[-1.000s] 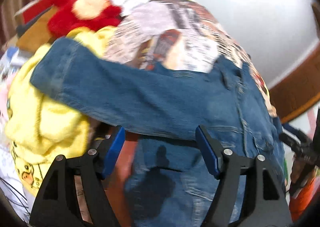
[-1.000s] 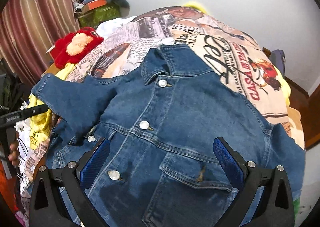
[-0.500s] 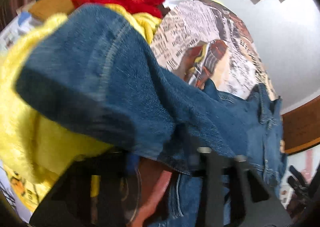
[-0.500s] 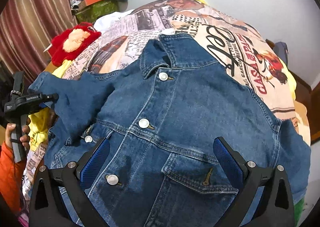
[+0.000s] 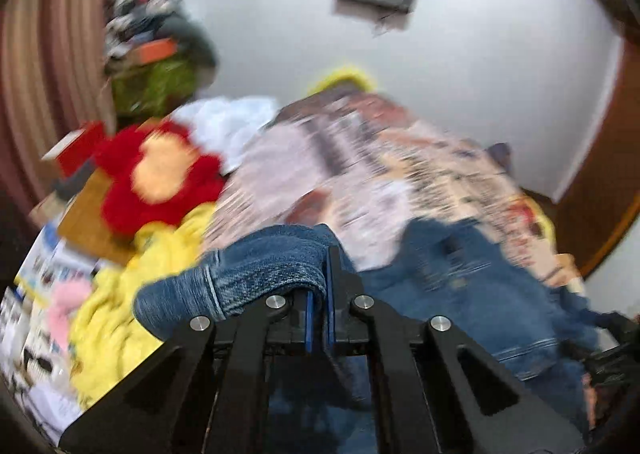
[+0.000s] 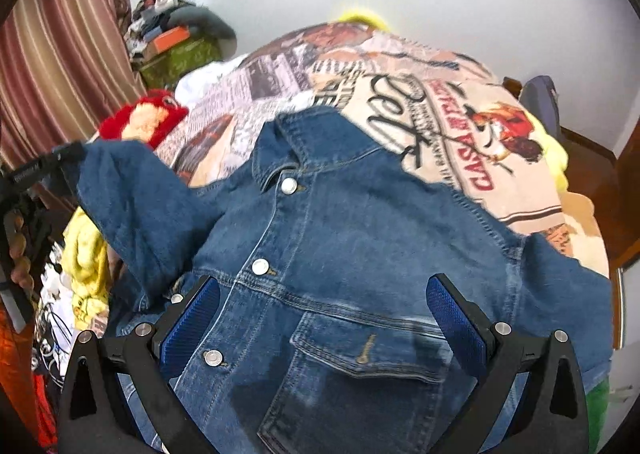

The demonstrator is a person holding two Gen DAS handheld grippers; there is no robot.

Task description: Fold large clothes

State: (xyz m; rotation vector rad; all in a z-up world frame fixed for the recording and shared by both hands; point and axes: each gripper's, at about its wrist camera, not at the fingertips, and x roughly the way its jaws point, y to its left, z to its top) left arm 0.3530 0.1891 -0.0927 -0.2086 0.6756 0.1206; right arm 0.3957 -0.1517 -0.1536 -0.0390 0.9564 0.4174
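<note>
A blue denim jacket [image 6: 360,238] lies front up, buttoned, on a bed with a newspaper-print cover [image 6: 440,102]. My left gripper [image 5: 318,286] is shut on the cuff end of the jacket's left sleeve [image 5: 260,270], which drapes over its left finger. From the right wrist view that sleeve [image 6: 132,194] is lifted off the bed at the left, with the left gripper's black body [image 6: 36,170] at its end. My right gripper [image 6: 320,318] is open and empty, hovering over the jacket's chest pocket [image 6: 368,346].
A red plush toy [image 6: 140,122] and yellow clothes [image 6: 84,254] lie at the bed's left edge. A cluttered green box [image 6: 176,58] and striped curtain [image 6: 52,54] stand at the back left. Wooden furniture [image 6: 600,182] is on the right.
My left gripper has closed on the sleeve cuff and lifted it up off the bed. My right gripper has held open over the jacket front.
</note>
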